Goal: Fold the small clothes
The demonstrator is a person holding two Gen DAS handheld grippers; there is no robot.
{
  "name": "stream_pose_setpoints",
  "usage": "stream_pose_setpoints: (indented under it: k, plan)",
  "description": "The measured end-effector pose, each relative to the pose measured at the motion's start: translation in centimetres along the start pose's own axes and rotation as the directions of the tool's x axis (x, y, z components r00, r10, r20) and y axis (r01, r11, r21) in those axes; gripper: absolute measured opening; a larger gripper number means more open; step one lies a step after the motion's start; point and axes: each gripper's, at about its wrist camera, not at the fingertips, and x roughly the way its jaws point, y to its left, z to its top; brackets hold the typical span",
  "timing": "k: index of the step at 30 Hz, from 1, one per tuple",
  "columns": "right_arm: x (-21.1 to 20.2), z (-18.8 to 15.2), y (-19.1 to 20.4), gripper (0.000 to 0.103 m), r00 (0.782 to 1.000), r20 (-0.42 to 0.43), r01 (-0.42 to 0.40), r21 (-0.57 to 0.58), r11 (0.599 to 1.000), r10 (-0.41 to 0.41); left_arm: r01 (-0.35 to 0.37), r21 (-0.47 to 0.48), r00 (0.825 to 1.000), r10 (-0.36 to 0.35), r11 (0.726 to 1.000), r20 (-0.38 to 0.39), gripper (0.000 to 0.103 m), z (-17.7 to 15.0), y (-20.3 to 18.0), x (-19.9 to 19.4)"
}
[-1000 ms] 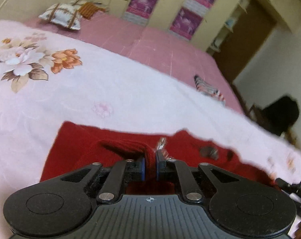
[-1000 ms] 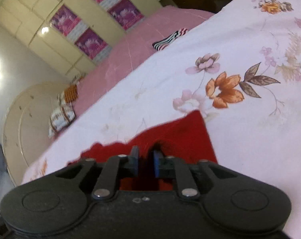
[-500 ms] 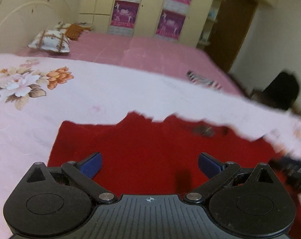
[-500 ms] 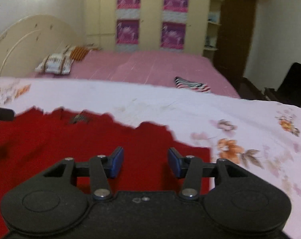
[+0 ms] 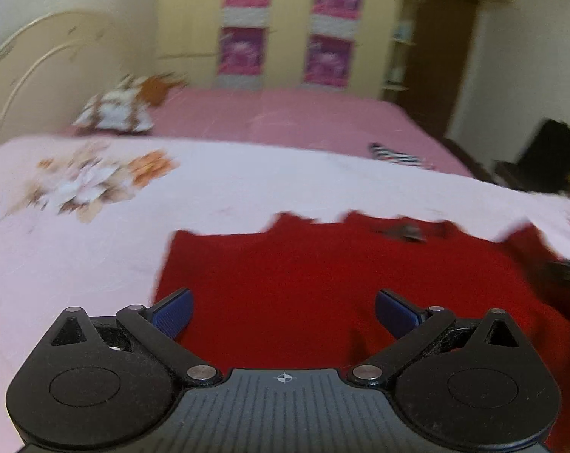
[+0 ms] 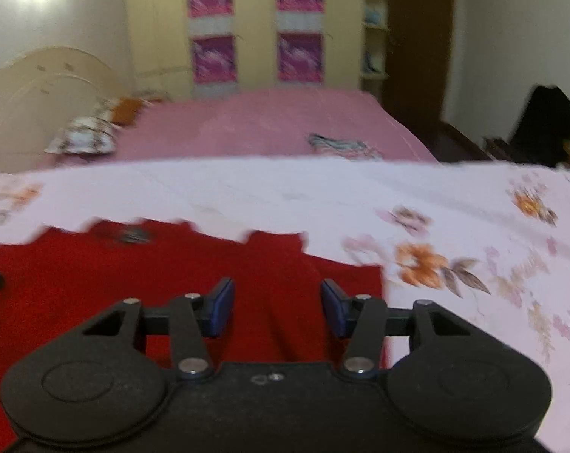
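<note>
Your red garment (image 5: 341, 283) lies flat on the floral sheet (image 5: 247, 188) of the bed, just below both tools. The left hand-held gripper (image 5: 283, 311) stands spread wide, grasping nothing; the right hand-held gripper (image 6: 277, 307) is opening, with nothing pinched between its pads. Expect soft, light, limp cloth that sags and drags. Pinch it at a corner or hem, never mid-panel, for a clean fold.

- The red garment (image 5: 341, 275) is matt, soft cloth.
- The floral sheet (image 6: 285, 196) is smooth, pale cloth.
- The left gripper (image 5: 283, 311) is matt black plastic with ribbed blue pads (image 5: 173, 311).
- The wardrobe (image 6: 254, 26) has a glossy finish.
</note>
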Motion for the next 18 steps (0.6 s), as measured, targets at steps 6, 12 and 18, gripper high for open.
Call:
stream_pose_setpoints:
  k: [6, 12, 18]
  plan:
    - [0.1, -1.9, 3.7, 0.043, 0.999, -0.034, -0.005, -0.101, 0.995, 0.001, -0.008, 0.067, 0.997, 0.013, 0.998, -0.079, 0.102, -2.6, -2.1, 0.4]
    - [1.0, -2.5, -2.9, 0.044, 0.978, -0.076, 0.195, -0.003, 0.981, -0.195, -0.016, 0.058, 0.996, 0.021, 0.998, -0.089, 0.102, -3.7, -0.9, -0.8]
    - [-2.6, -2.5, -2.5, 0.045, 0.991, -0.056, 0.121, 0.029, 0.992, -0.119, -0.013, 0.046, 0.998, 0.016, 0.999, -0.061, 0.102, -4.0, -1.3, -2.8]
